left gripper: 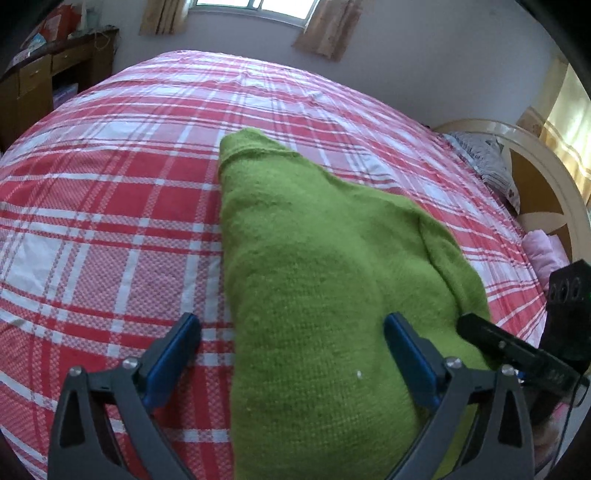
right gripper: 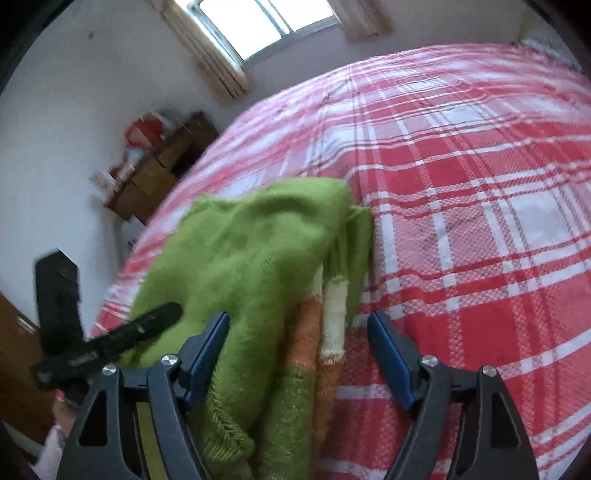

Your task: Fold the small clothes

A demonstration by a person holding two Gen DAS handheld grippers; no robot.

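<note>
A green knitted sweater (left gripper: 314,258) lies folded lengthwise on the red and white plaid bed sheet (left gripper: 110,192). My left gripper (left gripper: 291,332) hovers over its near end, open wide. One of its blue pads (left gripper: 173,354) is above the sheet and the other is above the knit. In the right wrist view the sweater (right gripper: 251,251) shows orange and cream stripes (right gripper: 332,314) along its right edge. My right gripper (right gripper: 299,332) is open around that striped edge. Its left pad (right gripper: 207,354) is against the green knit, and the right pad stands clear over the sheet.
A wooden headboard (left gripper: 546,184), a patterned pillow (left gripper: 487,162) and a pink cloth (left gripper: 543,251) are at the bed's right side. A wooden desk (left gripper: 40,77) with clutter stands by the far wall, under a curtained window (left gripper: 255,7). Plaid sheet (right gripper: 480,221) stretches right of the sweater.
</note>
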